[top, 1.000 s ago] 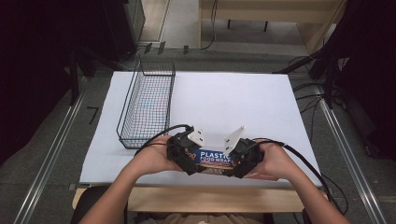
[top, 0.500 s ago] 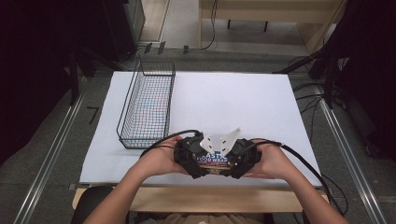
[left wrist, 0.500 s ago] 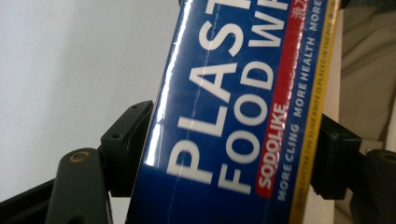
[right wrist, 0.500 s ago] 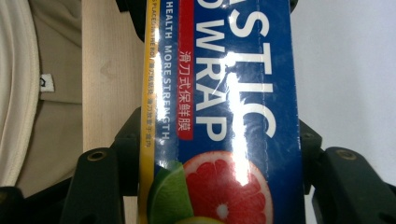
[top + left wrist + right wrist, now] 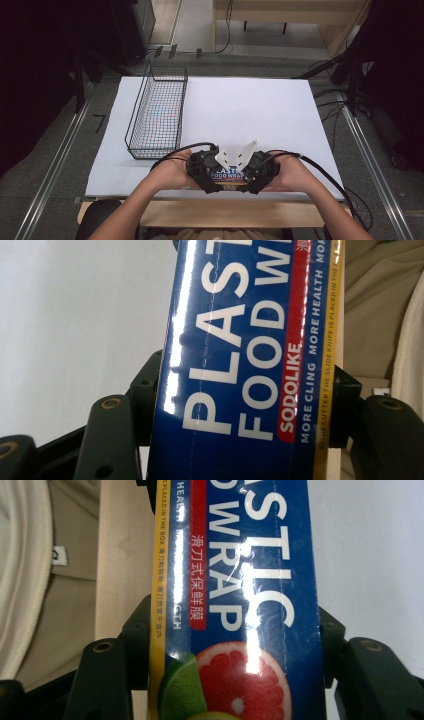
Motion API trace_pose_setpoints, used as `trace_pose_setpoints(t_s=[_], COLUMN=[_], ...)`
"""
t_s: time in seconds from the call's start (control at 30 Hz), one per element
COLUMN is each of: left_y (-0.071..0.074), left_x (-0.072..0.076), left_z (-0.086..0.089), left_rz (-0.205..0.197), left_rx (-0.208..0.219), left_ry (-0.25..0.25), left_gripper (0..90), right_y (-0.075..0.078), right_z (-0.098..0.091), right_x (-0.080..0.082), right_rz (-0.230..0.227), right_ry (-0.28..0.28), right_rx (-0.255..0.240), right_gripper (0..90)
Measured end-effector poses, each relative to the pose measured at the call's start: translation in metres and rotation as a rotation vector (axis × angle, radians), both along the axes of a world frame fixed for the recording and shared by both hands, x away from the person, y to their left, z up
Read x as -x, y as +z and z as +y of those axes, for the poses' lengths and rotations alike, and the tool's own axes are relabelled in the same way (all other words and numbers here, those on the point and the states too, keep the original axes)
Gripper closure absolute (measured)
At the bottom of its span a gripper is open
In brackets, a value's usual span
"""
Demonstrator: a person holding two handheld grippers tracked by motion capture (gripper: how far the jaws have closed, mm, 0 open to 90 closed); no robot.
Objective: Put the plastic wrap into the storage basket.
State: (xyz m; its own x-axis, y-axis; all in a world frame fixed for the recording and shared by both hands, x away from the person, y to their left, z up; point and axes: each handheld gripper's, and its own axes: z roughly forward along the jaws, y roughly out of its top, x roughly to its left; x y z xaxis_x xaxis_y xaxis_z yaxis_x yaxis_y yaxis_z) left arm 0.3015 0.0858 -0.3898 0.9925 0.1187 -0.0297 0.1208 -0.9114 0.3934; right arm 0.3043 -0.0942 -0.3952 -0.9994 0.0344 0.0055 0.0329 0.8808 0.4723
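Blue plastic food wrap box point(image 5: 227, 176) is lying at the near edge of the white worktop point(image 5: 250, 110), between both hands. Left claw point(image 5: 203, 172) and right claw point(image 5: 256, 174) are each pinching one end of it. Wire basket point(image 5: 159, 112) is standing empty, well apart to the left.
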Motion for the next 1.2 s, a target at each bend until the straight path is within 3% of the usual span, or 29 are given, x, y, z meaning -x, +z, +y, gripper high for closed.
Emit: trace_pose_setpoints(t_s=[0.13, 0.17, 0.4, 0.5, 0.63, 0.9, 1.2], left_y=[0.0, 0.001, 0.003, 0.003, 0.005, 0.002, 0.002], left_x=[0.002, 0.002, 0.003, 0.004, 0.003, -0.001, -0.006], left_z=[0.001, 0.001, 0.002, 0.002, 0.004, 0.008, 0.014], left_rz=[-0.038, -0.041, -0.022, -0.03, -0.013, 0.014, 0.025], left_rx=[0.019, 0.013, 0.008, 0.0, 0.004, -0.018, -0.014], left_ry=[-0.019, -0.025, -0.013, -0.012, 0.009, 0.056, 0.097], left_gripper=[39.0, 39.1, 39.8, 39.6, 39.7, 39.7, 39.8], right_y=[0.0, -0.001, 0.0, 0.003, 0.004, 0.008, 0.016], right_z=[-0.001, -0.001, -0.003, -0.008, -0.012, -0.021, -0.041], right_x=[0.001, 0.001, 0.0, -0.003, -0.004, -0.006, -0.013], right_rz=[-0.015, -0.039, -0.012, 0.029, 0.034, -0.002, -0.032], right_ry=[-0.003, -0.001, 0.01, 0.005, -0.003, -0.014, -0.094], right_rx=[-0.011, -0.018, -0.043, -0.097, -0.123, -0.153, -0.193], right_gripper=[40.2, 40.2, 37.4, 34.6, 32.9, 27.7, 24.7])
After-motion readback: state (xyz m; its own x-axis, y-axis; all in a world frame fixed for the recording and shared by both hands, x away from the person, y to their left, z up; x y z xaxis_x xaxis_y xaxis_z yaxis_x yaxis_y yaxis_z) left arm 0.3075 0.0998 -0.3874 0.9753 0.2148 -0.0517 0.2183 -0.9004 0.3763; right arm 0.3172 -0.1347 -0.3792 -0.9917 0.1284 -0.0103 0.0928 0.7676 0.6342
